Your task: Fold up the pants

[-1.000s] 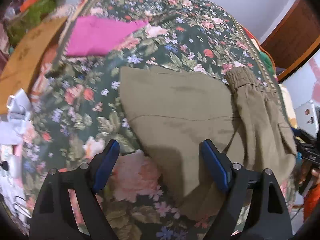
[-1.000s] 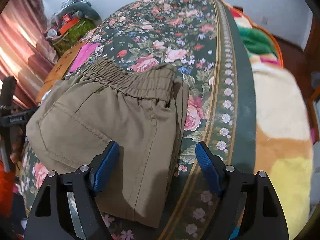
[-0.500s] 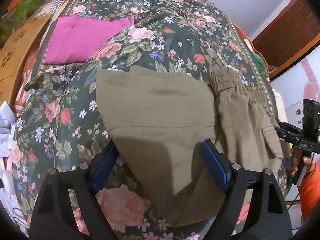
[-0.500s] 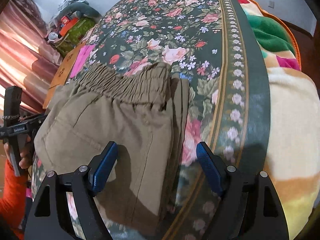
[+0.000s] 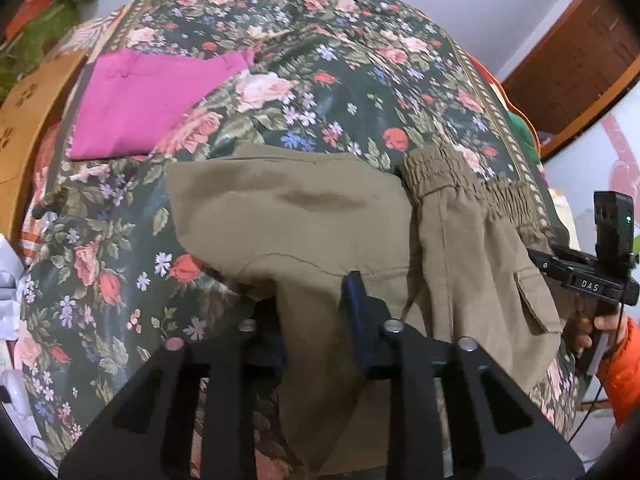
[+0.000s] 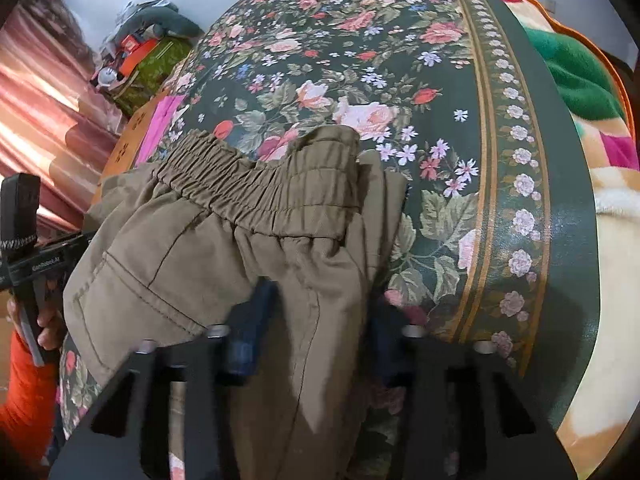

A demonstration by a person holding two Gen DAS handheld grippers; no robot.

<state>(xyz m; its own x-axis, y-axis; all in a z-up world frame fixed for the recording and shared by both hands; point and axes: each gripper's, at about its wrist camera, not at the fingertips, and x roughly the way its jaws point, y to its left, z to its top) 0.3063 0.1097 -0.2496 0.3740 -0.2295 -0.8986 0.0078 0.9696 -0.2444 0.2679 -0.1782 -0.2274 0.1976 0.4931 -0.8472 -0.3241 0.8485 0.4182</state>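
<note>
With the left gripper (image 5: 312, 312) and right gripper (image 6: 316, 320) each clamped on a near-edge fold of the olive pants (image 5: 320, 216), already partly folded on the floral bedspread (image 5: 320, 80), a further fold appears to remain.

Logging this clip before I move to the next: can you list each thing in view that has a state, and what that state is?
olive pants: partly folded on the floral bedspread, near edge bunched and lifted.
elastic waistband: gathered, facing away from the camera.
left gripper: shut on the pants fabric.
right gripper: shut on the pants below the waistband.
pink garment: folded flat, apart from the pants.
</note>
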